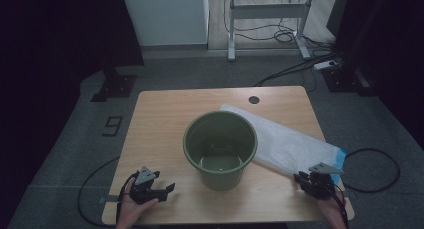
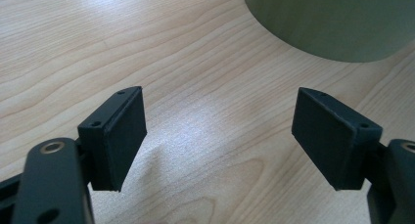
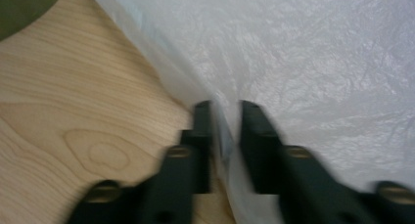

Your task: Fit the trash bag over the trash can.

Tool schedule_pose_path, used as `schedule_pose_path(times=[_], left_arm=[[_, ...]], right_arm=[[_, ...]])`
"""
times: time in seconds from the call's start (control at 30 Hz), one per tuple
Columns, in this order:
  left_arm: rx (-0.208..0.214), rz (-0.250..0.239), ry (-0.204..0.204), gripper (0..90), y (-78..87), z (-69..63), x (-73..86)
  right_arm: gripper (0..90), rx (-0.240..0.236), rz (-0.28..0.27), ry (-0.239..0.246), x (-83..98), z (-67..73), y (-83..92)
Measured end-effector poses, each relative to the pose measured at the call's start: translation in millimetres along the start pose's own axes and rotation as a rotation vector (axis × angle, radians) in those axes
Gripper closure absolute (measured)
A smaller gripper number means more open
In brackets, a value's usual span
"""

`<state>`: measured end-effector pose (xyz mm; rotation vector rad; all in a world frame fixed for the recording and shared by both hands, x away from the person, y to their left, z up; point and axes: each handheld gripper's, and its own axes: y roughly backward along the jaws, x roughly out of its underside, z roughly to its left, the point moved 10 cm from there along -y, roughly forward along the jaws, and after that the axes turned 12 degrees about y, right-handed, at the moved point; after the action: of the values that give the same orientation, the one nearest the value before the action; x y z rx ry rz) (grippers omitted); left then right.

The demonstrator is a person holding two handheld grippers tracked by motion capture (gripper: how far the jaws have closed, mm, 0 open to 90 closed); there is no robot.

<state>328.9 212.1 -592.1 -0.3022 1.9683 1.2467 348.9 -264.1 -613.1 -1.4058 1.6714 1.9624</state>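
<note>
Wooden table (image 1: 165, 119): 1 green bucket (image 1: 220, 149), empty, awaiting liner. Right gripper (image 3: 226, 117) straddles bag (image 1: 295, 145) edge, grip uncertain. Left gripper (image 2: 220, 136) released, idle.

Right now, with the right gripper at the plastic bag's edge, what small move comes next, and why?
Probably close the right gripper on the plastic bag: its edge runs between the narrowly parted jaws but does not look pinched. The green bucket stands unlined, and the left gripper waits open.
</note>
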Motion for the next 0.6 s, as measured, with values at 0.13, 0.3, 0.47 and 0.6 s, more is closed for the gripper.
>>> schedule_pose_path(times=[0.13,0.3,0.47,0.6], left_arm=[[0.005,-0.003,0.009,20.2,0.5,1.1,-0.4],[0.006,0.002,0.007,20.2,-0.3,1.2,0.6],[0.002,0.001,0.008,20.2,-0.1,3.3,1.1],[0.018,-0.002,0.022,20.3,0.2,3.7,0.7]], right_arm=[[37.5,0.018,-0.057,0.010,-23.9,19.1,-0.5],[30.7,-0.019,-0.137,0.061,-66.6,48.5,-16.3],[30.7,-0.082,-0.129,0.110,-96.2,63.2,-57.8],[31.2,-0.103,-0.108,0.104,-103.8,65.7,-84.8]])
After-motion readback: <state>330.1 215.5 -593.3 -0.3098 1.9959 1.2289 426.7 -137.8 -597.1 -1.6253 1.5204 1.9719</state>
